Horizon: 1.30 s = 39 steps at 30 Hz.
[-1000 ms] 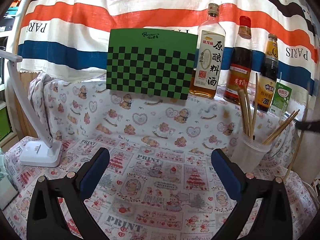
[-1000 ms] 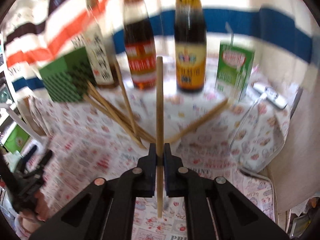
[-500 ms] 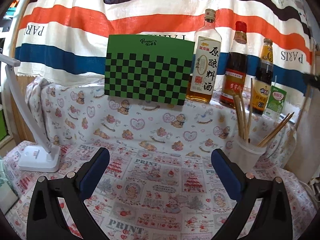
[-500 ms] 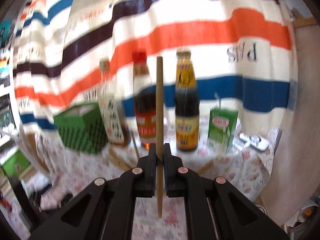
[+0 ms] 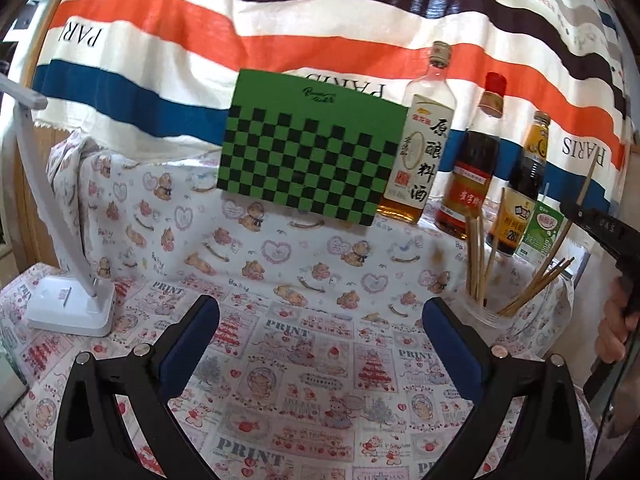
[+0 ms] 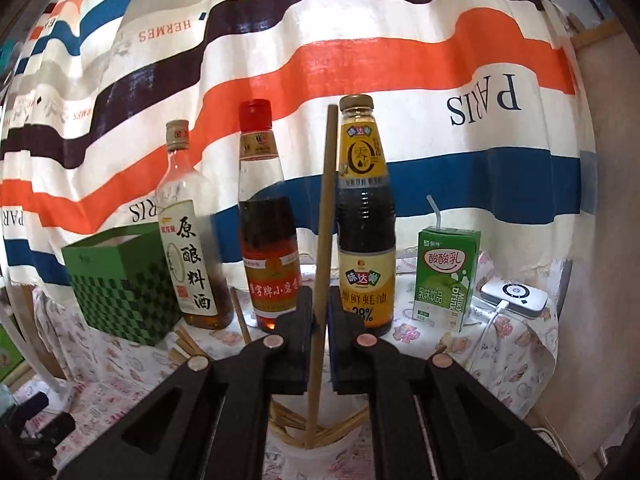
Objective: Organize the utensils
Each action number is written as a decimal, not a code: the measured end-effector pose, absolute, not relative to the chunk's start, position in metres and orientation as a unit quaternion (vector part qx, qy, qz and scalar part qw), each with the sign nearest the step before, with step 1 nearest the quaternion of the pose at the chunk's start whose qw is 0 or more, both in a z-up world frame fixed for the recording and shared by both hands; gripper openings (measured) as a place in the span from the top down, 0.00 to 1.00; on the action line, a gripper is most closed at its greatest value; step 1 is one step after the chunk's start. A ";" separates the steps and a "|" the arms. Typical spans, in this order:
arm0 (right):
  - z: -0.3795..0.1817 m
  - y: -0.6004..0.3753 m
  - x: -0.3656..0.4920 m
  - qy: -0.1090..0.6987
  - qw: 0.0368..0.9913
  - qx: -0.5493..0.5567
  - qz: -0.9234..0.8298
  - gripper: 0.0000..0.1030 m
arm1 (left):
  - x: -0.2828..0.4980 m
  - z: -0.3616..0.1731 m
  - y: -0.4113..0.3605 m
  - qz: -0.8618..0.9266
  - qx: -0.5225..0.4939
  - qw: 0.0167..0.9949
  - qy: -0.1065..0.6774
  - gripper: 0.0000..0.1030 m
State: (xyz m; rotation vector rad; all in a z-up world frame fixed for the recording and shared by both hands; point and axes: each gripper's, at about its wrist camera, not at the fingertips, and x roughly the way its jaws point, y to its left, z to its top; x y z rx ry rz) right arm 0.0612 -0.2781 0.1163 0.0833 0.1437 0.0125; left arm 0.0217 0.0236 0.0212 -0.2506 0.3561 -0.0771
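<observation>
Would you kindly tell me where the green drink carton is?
In the right wrist view, the green drink carton stands right of the dark oyster sauce bottle, left of the white charger.

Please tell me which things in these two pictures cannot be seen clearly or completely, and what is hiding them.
- Cup: right wrist view, mostly hidden behind the right gripper; its contents cannot be counted.
- Held chopstick: left wrist view, only a thin length shows; whether its lower end is inside the cup cannot be told.
- Person's hand: left wrist view, cut off by the right edge.
- White lamp: left wrist view, its head is cut off at the left edge.
</observation>
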 end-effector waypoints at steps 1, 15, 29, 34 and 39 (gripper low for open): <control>0.117 -0.280 0.062 0.071 0.996 0.048 0.008 0.94 | 0.022 0.021 0.026 -0.033 -0.130 0.975 0.177 0.02; 0.083 -0.289 0.094 0.146 0.987 0.070 0.014 0.94 | 0.026 0.016 0.014 -0.052 -0.098 0.976 0.188 0.02; 0.043 -0.283 0.063 0.208 0.976 0.062 0.033 0.44 | 0.011 0.020 0.006 -0.039 -0.032 0.988 0.144 0.02; 0.032 -0.270 0.014 0.165 0.983 0.059 0.061 0.00 | 0.002 0.007 0.002 -0.018 0.021 0.991 0.134 0.02; 0.013 -0.251 -0.004 0.138 0.988 0.025 0.058 0.00 | -0.014 -0.002 0.002 -0.023 0.033 0.991 0.124 0.01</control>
